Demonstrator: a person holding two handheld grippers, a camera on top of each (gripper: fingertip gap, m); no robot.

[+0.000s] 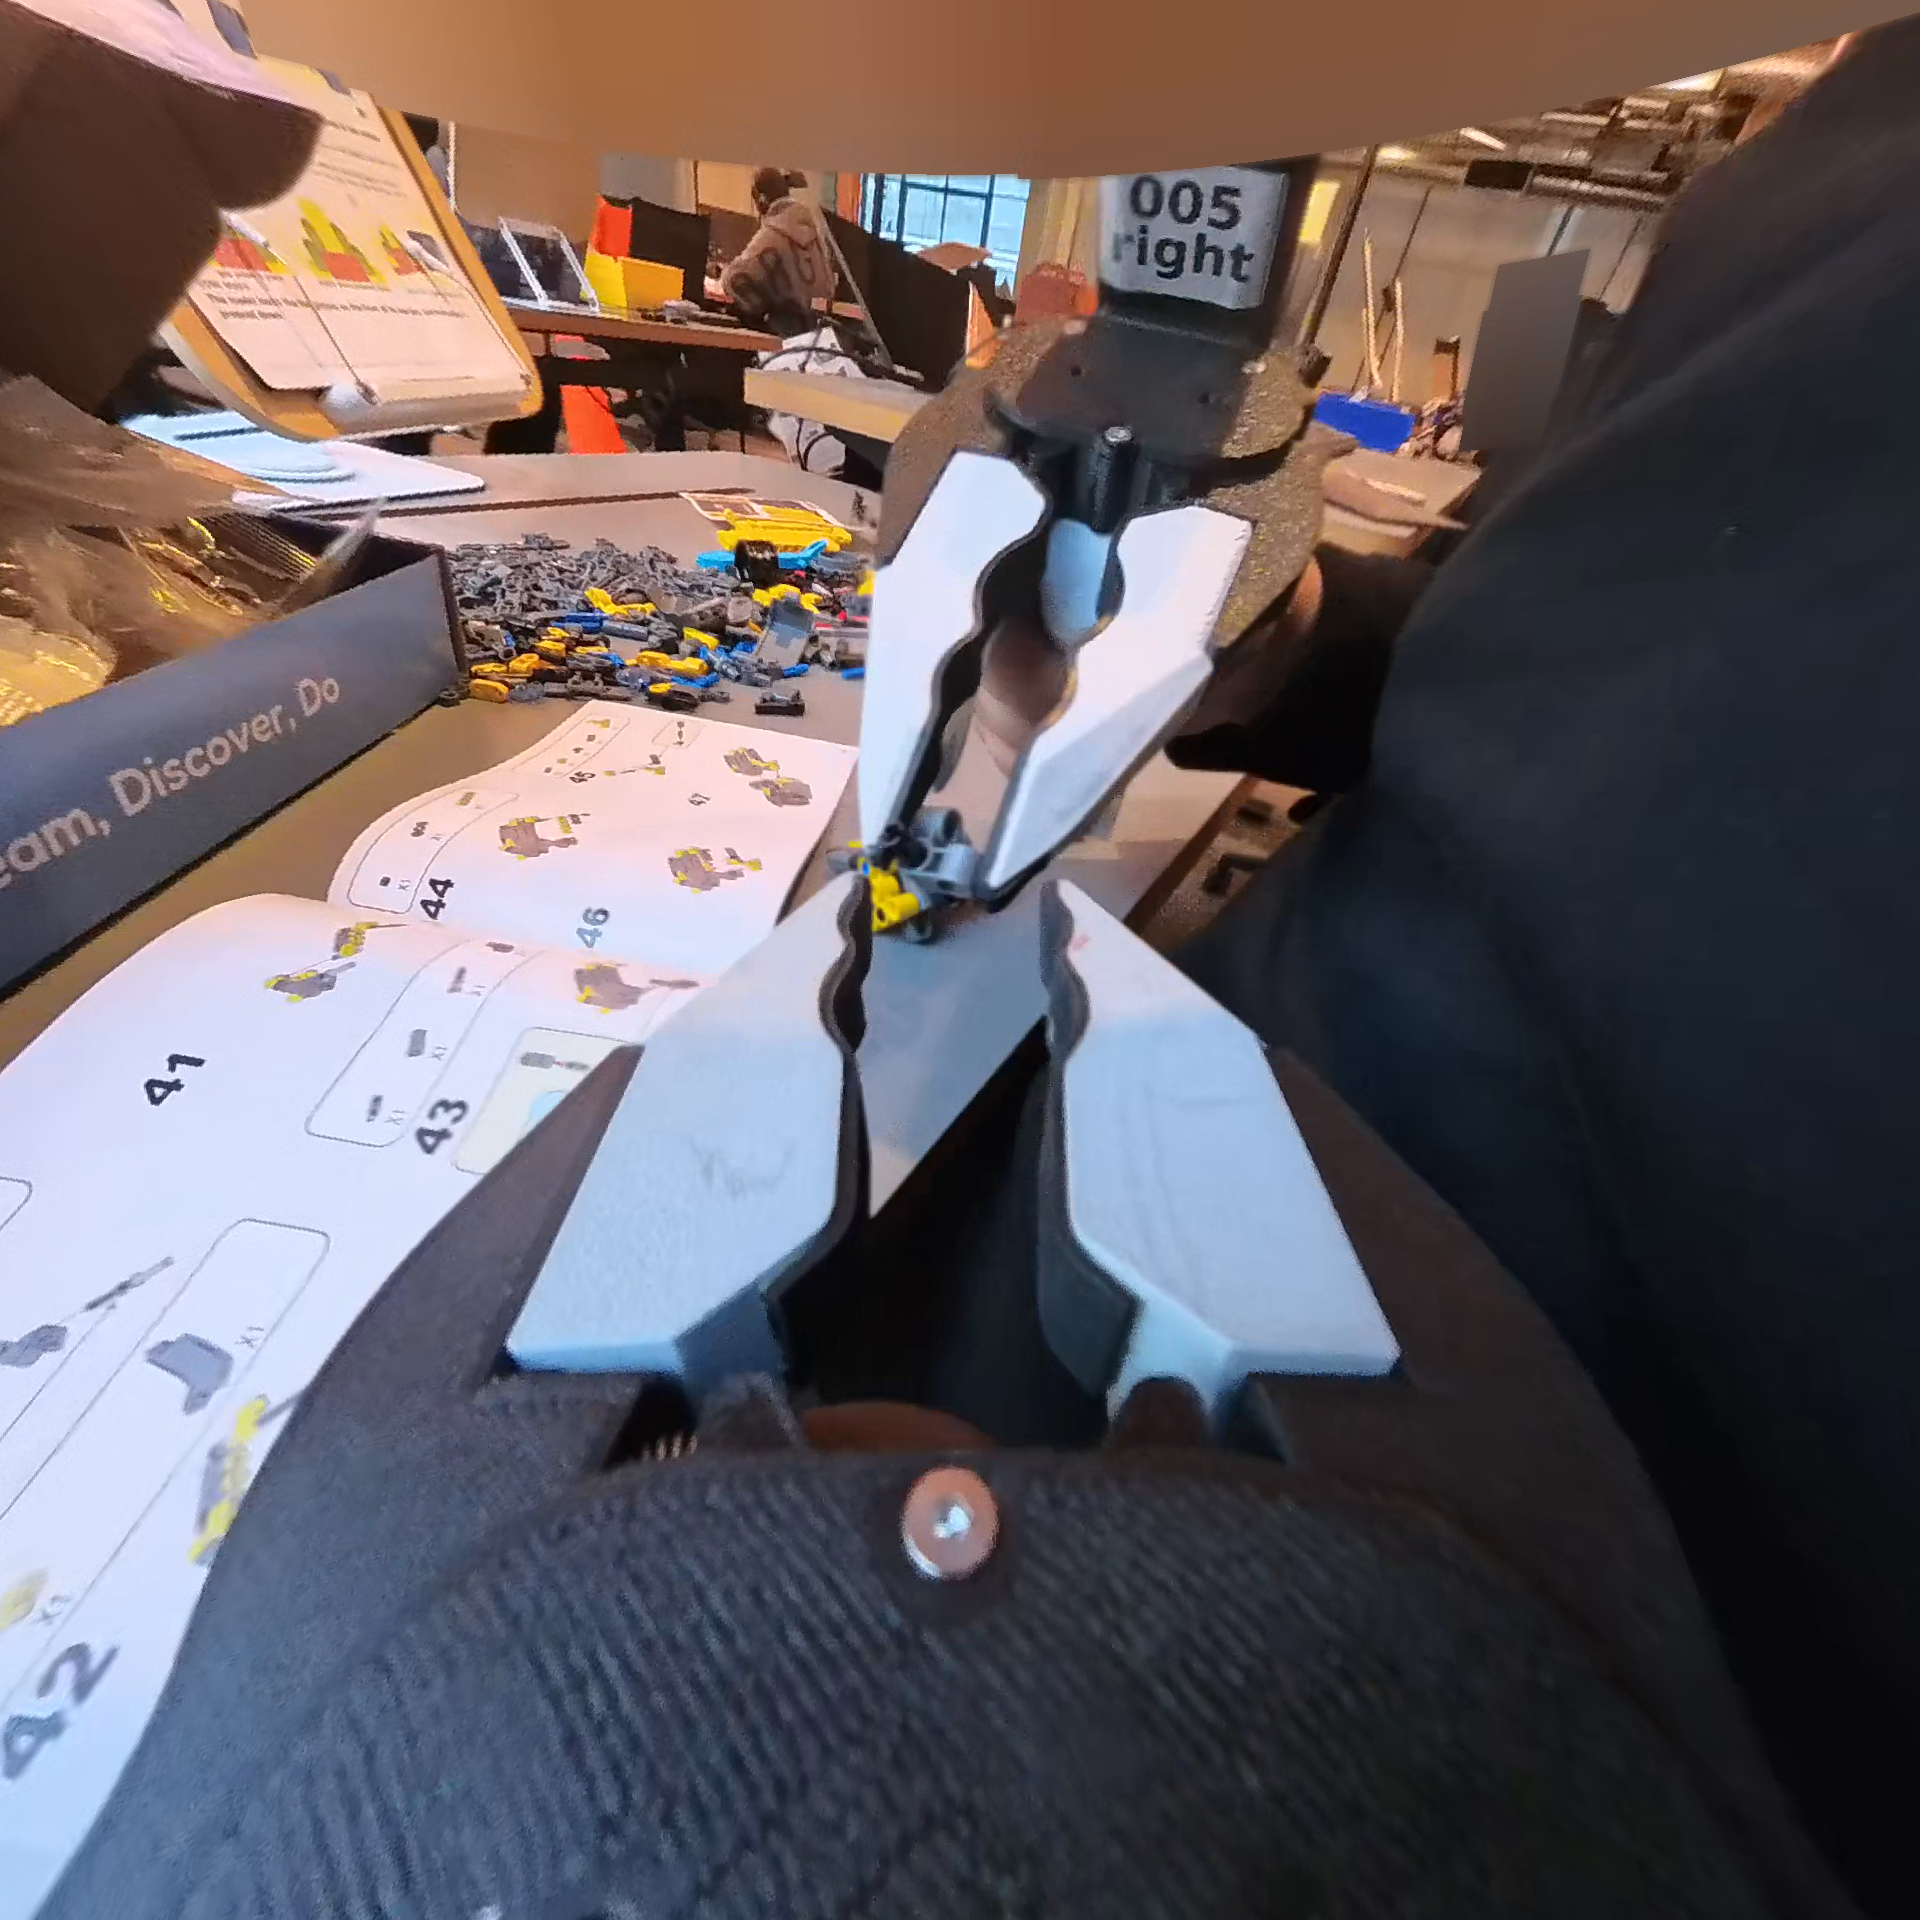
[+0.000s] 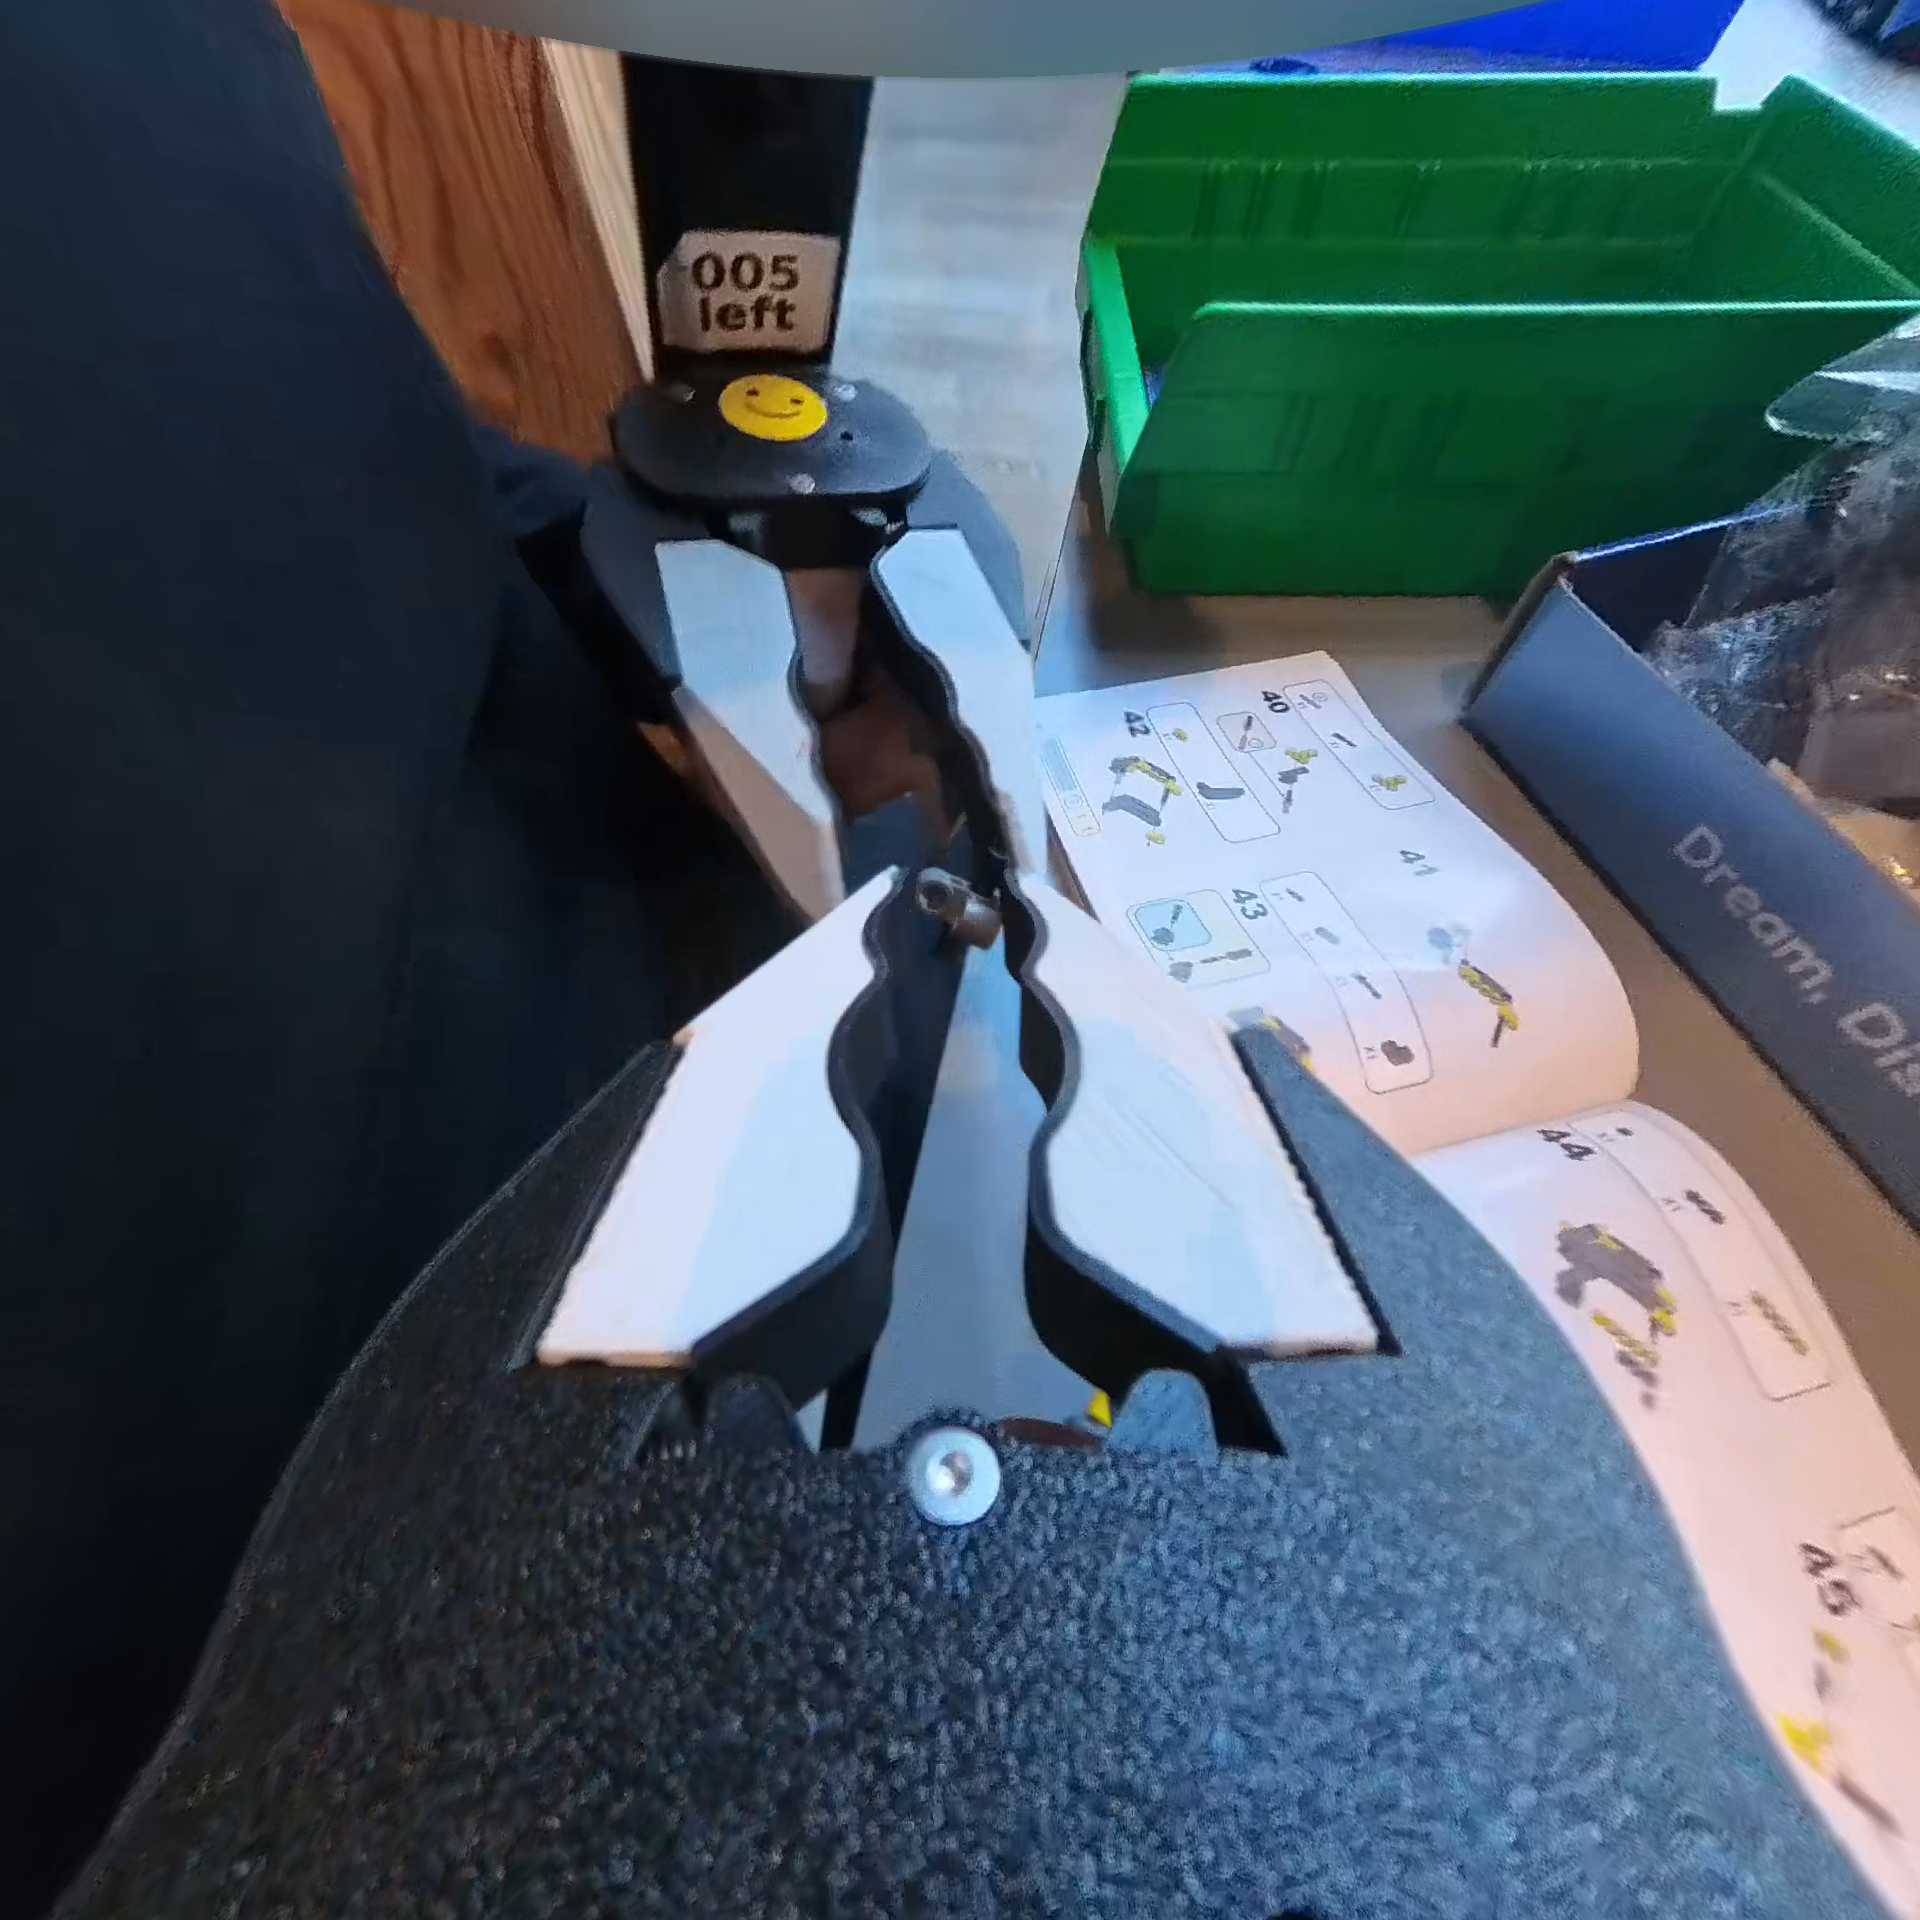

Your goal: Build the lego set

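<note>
Facing each other tip to tip above the near edge of the surface [image 1: 665, 520], the two grippers meet at a small brick assembly [image 1: 914, 868] of grey and yellow parts.

View differences:
- Left wrist view only: a loose pile of bricks [image 1: 644, 634], grey, yellow and blue, at 11 o'clock; a leaning printed board [image 1: 384, 260] at 10 o'clock; a seated person [image 1: 779, 260] at a far desk.
- Right wrist view only: a green plastic bin [image 2: 1455, 416] with ribbed walls at 1 o'clock.
- Both views: the open instruction booklet [image 1: 312, 1039] lying flat, and a dark cardboard box [image 1: 208, 727] holding crinkled clear bags.

Gripper state:
- Left gripper [image 1: 951, 914]: its fingers stand clearly apart. The left fingertip touches the yellow end of the assembly; the right fingertip is clear of it.
- Right gripper [image 2: 961, 904]: its fingers converge at the tips and clamp the grey end of the assembly, seen in its own view as a grey pin-holed piece between the tips.

Materials and shapes:
- Fingers: pale grey, smooth, flat-faced, tapering to points, with black wavy inner pads.
- Gripper bodies: black, coarse pebbled texture, one bright screw on the centre line.
- Left gripper housing: bears a round yellow sticker [image 2: 774, 407].
</note>
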